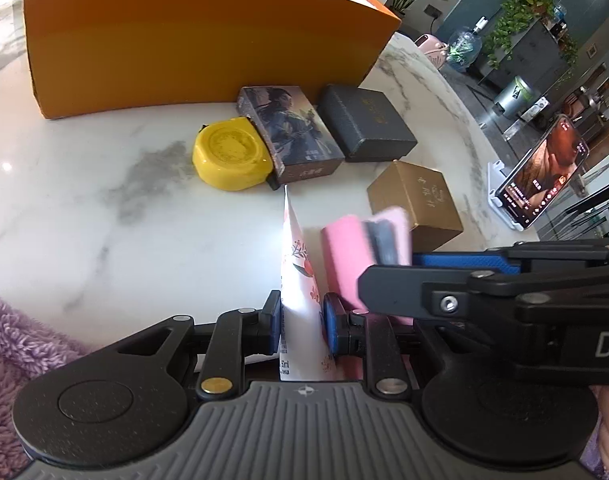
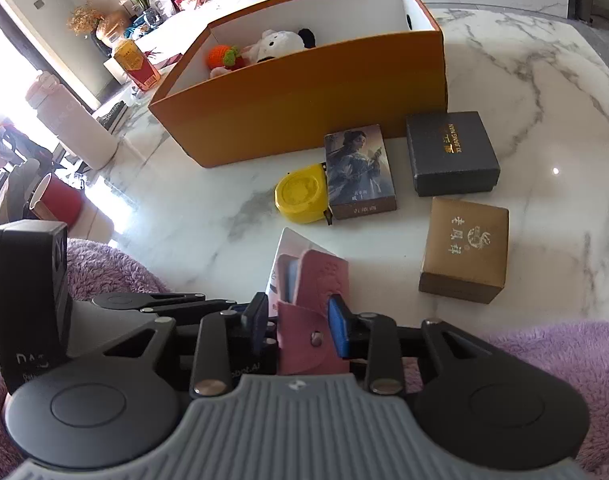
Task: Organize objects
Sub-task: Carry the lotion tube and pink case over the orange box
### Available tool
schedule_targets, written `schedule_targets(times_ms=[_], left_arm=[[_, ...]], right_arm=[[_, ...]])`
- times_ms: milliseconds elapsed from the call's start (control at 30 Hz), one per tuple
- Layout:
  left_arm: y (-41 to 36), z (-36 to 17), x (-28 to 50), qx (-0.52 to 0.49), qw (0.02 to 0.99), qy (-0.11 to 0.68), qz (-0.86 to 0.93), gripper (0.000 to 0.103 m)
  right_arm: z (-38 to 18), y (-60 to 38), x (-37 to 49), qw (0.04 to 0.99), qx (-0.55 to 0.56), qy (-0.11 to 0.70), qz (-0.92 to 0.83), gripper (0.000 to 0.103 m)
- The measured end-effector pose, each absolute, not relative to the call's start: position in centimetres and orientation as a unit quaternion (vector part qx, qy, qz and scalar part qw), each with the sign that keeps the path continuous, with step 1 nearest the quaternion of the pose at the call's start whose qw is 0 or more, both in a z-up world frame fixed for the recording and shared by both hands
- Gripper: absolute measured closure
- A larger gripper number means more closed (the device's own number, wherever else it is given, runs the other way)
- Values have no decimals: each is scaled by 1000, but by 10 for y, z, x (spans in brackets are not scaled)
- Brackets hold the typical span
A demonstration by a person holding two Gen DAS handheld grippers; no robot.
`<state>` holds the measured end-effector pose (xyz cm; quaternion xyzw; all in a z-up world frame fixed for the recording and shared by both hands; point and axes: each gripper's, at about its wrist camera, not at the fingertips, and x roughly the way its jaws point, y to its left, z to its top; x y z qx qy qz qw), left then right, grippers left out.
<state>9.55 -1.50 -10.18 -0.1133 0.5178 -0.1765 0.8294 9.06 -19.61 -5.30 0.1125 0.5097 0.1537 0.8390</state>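
The left tool pinches a white floral tube between its blue pads; both pads press on the tube's lower body. The tube stands just beside a pink pouch, which sits between the fingers of the right tool. The right tool's pads are spread slightly: the right pad stands a little clear of the pouch, and contact at the left pad cannot be confirmed. The pouch therefore reads as released or only loosely held.

**Position.** Both items are at the near edge of the marble desk, well short of the orange box. The box already contains a plush toy and a crocheted orange item.

**Orientation.**
- Tube: the long axis runs away from the left tool, toward the illustrated card box and the yellow tape measure. The flat crimped end points forward.
- Pouch: the long axis runs roughly parallel to the tube. The snap flap is near the right tool and the open mouth faces away; a blue-grey item shows inside it.

**Hazards.**
1. With the right tool spread, the pouch may tip or slide, and its contents may fall out.
2. The two tools are crowded together; moving either may knock the other item.
3. The tube is soft; a firm pinch may deform it, or it may pivot between the pads.
4. A low carry toward the box may strike the gold box or the dark grey box.
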Motion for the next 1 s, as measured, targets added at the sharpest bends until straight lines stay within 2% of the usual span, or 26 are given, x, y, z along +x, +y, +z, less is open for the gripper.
schedule_targets(times_ms=[100,267,333,400,467,733,1000], left_arm=[[-23,-99,94,-96,835,511,-179,78],[-25,-102,93,-97,829,518,-185,78],[-25,-103,92,-96,829,520,-183,78],[-25,-103,92,-91,830,519,-184,78],[-24,-101,91,-90,831,518,-183,78],[-10,-80,91,-102,848,492,-169,78],[14,-31,108,-104,876,441,-161,78]], right_arm=[[-58,-199,93,830,131,521,149,56],[-64,-198,94,829,118,532,124,56],[-68,-201,95,826,117,541,109,63],[-73,-206,95,821,122,548,100,75],[-77,-211,94,819,132,550,94,81],[-55,-214,88,841,135,513,106,83],[-13,-211,108,868,119,462,134,83]])
